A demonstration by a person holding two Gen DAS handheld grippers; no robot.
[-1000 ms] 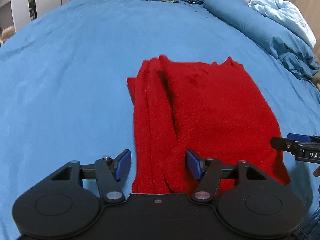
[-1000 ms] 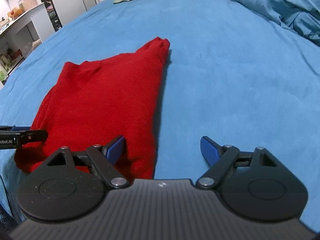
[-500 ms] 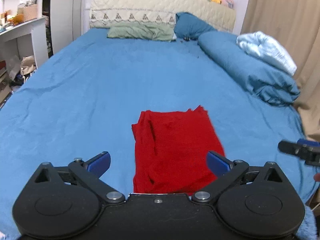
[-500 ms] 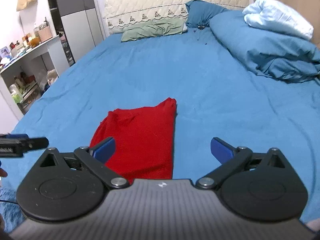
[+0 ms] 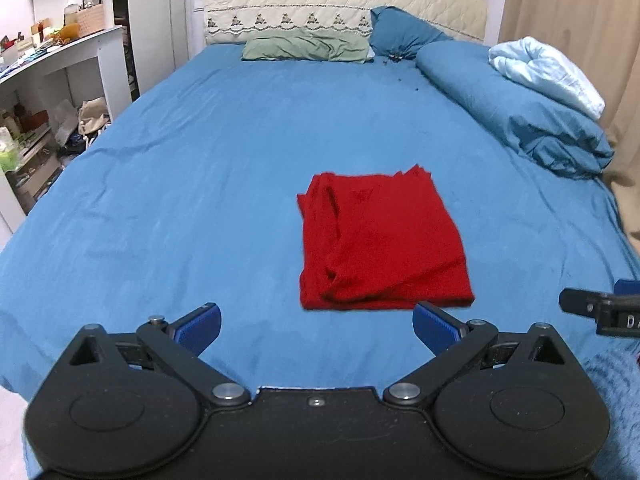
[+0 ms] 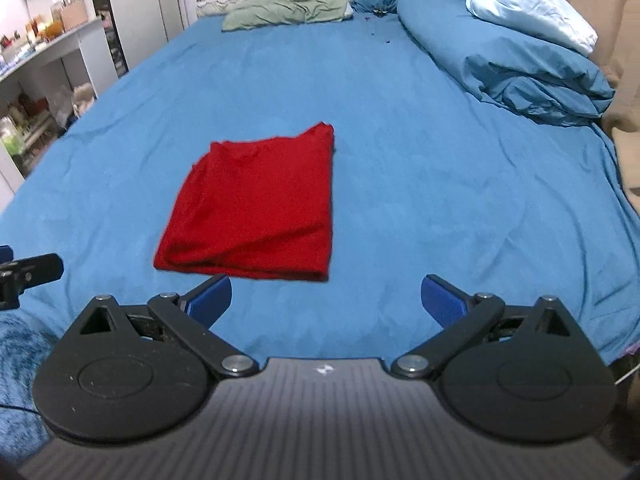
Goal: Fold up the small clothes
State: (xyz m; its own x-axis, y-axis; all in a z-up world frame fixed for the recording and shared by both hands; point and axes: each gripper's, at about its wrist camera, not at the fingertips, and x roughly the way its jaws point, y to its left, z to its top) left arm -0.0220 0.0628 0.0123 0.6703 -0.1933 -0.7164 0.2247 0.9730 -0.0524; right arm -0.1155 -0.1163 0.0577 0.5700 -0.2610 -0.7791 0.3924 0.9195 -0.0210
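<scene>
A red garment lies folded into a rough rectangle on the near middle of the blue bed. The left hand-held gripper hangs just near of it, fingers spread wide and holding nothing. The right hand-held gripper is likewise released, right of the left one.

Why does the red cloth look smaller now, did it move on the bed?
Cannot tell. The red cloth keeps its folded shape on the blue sheet; the left gripper pulled back, revealing the headboard.
</scene>
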